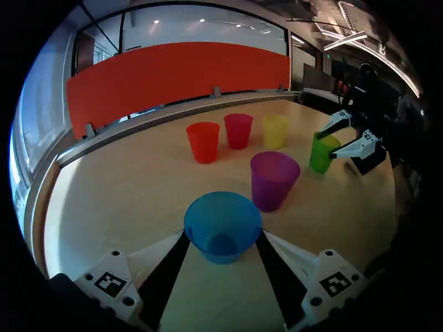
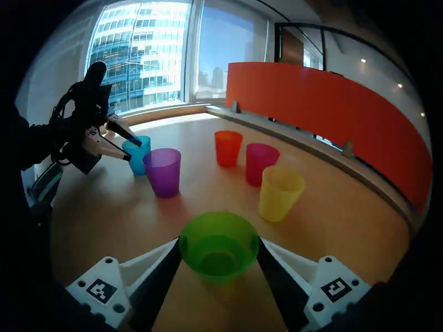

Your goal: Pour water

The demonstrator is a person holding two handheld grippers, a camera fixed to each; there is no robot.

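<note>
The left gripper is clamped on a blue translucent plastic cup, with both white fingers pressed against its wall, one on each side below the rim. The right gripper holds a green translucent plastic cup the same way, a finger tight against each side. Both cups are upright, mouths up, and seen from the opposite gripper's view each appears to rest on the pale wooden table. Whether either holds water I cannot tell.

In the left gripper view a purple translucent plastic cup stands just beyond the blue one and slightly to its right — near it, not touching. Farther back three more stand in a loose row: a red-orange plastic cup, a pink plastic cup and a yellow plastic cup, each apart from the next. The green cup sits to the right of the yellow one, the right gripper's fingers on either side of it.

A long orange divider panel runs along the table's far edge. In the right gripper view tall windows stand behind the left gripper.
</note>
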